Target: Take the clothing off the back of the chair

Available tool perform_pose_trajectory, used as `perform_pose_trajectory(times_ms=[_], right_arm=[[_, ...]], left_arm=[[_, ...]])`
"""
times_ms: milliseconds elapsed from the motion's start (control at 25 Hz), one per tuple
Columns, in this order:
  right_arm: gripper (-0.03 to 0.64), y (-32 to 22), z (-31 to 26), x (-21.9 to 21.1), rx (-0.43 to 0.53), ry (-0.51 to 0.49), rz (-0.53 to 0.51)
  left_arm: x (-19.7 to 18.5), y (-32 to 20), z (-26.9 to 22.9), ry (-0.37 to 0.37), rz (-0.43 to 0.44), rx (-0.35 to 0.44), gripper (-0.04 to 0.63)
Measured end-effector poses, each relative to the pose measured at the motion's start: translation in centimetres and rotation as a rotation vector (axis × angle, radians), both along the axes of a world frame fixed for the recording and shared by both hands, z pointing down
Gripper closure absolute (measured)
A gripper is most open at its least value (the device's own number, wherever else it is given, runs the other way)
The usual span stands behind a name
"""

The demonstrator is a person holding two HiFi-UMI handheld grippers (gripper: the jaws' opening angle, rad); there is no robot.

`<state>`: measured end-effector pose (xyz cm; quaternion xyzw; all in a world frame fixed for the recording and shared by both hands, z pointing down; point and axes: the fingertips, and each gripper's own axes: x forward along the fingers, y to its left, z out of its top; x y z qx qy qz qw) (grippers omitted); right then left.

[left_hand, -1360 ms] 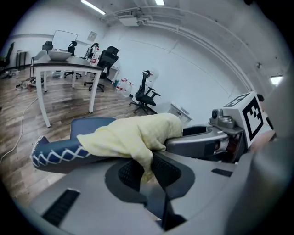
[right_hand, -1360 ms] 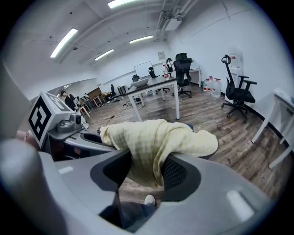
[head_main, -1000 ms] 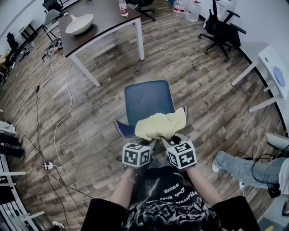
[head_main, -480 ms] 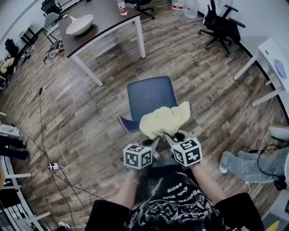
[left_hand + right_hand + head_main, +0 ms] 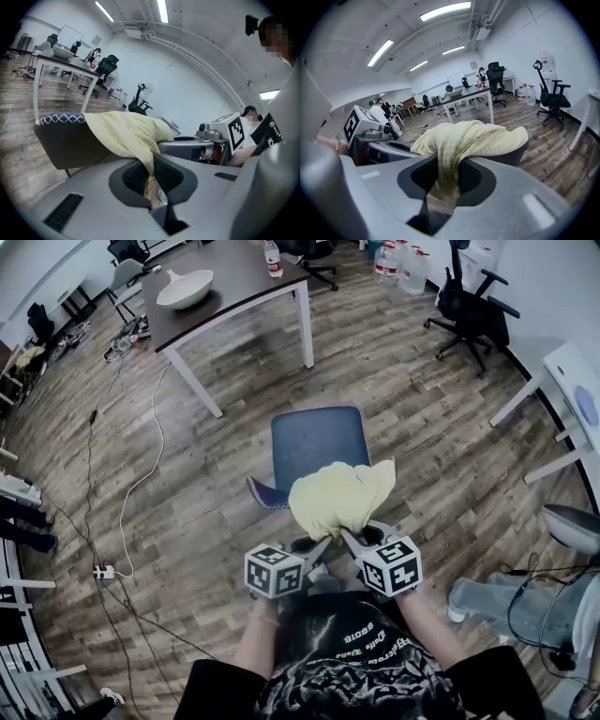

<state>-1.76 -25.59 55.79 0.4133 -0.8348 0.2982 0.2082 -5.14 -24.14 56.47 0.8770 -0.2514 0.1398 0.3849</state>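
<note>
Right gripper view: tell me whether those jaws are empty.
No, the right gripper is clamped on a hanging fold of the yellow clothing.

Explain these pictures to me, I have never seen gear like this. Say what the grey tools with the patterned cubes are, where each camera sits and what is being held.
There is no robot here: a person holds a two-jaw gripper in each hand. The head view comes from a camera on the person's head, looking steeply down. In it the left gripper and the right gripper show with their marker cubes. The other two pictures come from a camera riding on each gripper, looking along its own jaws. Both grippers are shut on a pale yellow garment, which is draped over the back of a blue chair. In each gripper view the fabric runs down between the two jaws. Farther off on the wooden floor stands a table with a white bowl on it.
</note>
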Motion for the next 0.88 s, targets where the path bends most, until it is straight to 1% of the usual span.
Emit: perform_pose_trajectory(times_ms=[160, 240, 400, 520, 640, 760, 880], right_arm=[[0.522, 0.8, -0.8, 0.1, 0.026, 0.015, -0.048], [0.523, 1.6, -1.2, 0.4, 0.037, 0.022, -0.064], [0.523, 3.3, -1.8, 0.9, 0.053, 0.017, -0.087], [0.523, 4.0, -2.5, 1.4, 0.069, 0.002, -0.106], [0.523, 5.4, -3.2, 2.0, 0.070, -0.042, -0.110], [0.523, 6.0, -4.4, 2.6, 0.097, -0.077, -0.117], [0.523, 6.7, -4.7, 2.7, 0.122, -0.054, -0.128]], left_arm=[[0.3, 0.9, -0.6, 0.000, -0.076, 0.011, 0.566], [0.6, 1.7, -1.0, 0.001, -0.093, 0.026, 0.566], [1.2, 3.2, -1.6, 0.016, -0.064, 0.050, 0.566], [1.8, 4.1, -2.3, 0.021, -0.068, 0.066, 0.566], [2.6, 5.6, -3.1, 0.042, -0.043, 0.098, 0.566], [3.0, 6.2, -4.5, 0.069, -0.012, 0.125, 0.566], [3.3, 6.9, -4.6, 0.063, -0.037, 0.134, 0.566]])
